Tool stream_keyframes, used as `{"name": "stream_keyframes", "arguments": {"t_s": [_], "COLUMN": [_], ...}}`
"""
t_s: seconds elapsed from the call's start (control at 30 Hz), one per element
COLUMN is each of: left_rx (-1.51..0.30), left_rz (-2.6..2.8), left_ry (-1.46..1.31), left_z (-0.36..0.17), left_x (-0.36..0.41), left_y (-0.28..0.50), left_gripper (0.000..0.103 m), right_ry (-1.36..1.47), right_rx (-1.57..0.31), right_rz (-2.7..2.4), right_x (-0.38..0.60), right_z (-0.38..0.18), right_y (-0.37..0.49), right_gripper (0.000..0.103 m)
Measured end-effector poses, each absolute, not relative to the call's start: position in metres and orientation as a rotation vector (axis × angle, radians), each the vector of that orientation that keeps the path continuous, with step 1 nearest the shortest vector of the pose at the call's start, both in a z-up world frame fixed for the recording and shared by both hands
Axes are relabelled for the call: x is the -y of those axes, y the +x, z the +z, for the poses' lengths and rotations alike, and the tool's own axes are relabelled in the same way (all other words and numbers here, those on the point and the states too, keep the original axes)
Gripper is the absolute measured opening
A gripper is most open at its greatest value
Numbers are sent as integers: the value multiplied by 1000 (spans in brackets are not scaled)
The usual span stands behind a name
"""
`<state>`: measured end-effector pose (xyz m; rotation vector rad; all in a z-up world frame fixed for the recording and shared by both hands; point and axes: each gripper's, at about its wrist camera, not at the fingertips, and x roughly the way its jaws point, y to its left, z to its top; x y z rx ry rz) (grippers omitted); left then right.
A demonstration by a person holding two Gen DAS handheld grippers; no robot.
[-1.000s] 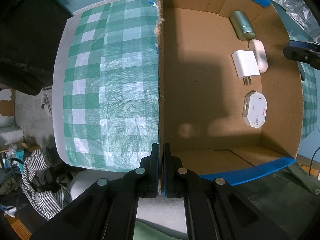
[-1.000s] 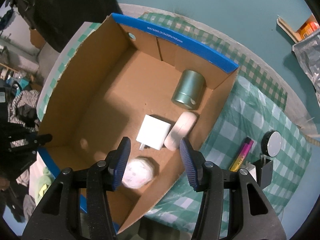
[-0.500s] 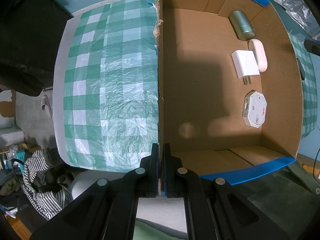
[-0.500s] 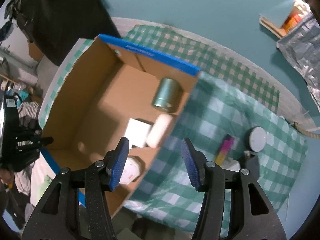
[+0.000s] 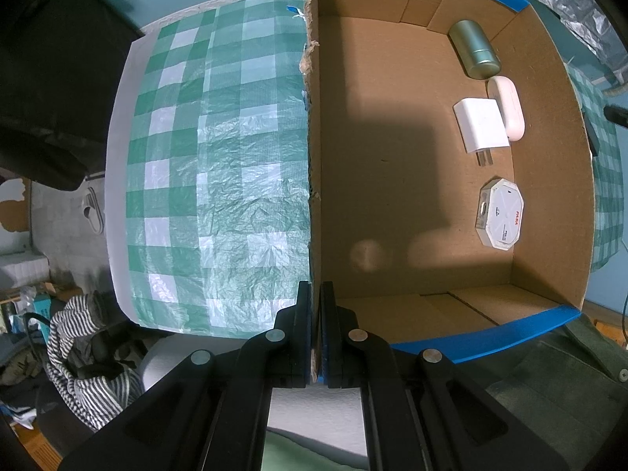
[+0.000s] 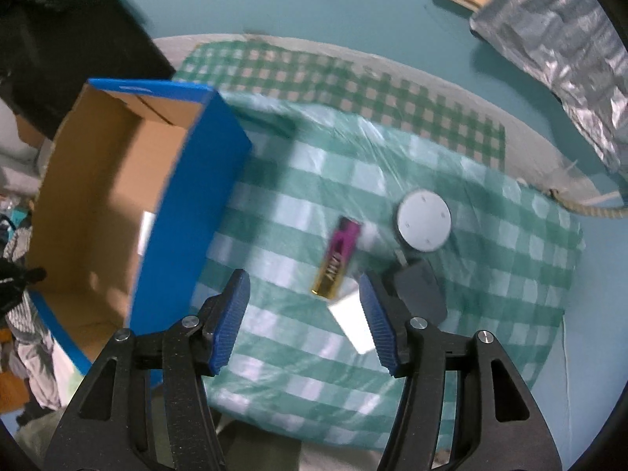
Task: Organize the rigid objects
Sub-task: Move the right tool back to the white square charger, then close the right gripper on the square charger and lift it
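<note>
— What did the left tongs (image 5: 316, 337) look like?
— Matte black plastic arms that splayed out toward the camera, each with long moulded cut-outs. Four round silver pivot screws sat across them in a shallow arc. The two fingers (image 5: 302, 337) were slim black bars, with a strip of blue along the inner face of one.
— And the right tongs (image 6: 304, 320)?
— The same black frame, with silver screw heads at the joints and teardrop-shaped openings in the arms. Its pads (image 6: 231, 320) were bright blue, long and slightly curved, ribbed with fine ridges on their inner faces.
— Any cables or markings?
— None that showed on either one.
</note>
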<state>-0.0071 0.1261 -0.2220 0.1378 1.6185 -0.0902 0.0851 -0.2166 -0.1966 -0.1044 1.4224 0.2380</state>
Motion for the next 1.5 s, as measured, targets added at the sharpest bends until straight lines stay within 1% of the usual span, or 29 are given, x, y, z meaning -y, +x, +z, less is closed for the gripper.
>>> {"name": "stream_keyframes", "arguments": {"t_s": [0.67,0.8,1.07,1.23,1.5], "left_rx": [-1619,-1619,-1619,-1620,-1621], "left_rz": [-89,-88,-88,-87,-86], "left_ry": [138,137,138,133,131], "left_z": [-221,-221,-220,-220,-220], "left_x": [-126,-127,-127,-128,-129], "left_y": [-7,-8,-8,-8,-11], "left_gripper": [4,4,4,4,4], "right_ry": [-198,-198,-234,-276,-335], "right_rx": [-1516,-1529,-1515,-1505,-1533], "right_rz": [274,274,277,299,272], "right_x": [249,251,248,239,242], "right_z": [-267,-274,-279,-279,-300], "right_y": [65,64,67,66,72], "right_gripper": [58,58,63,63,63]}}
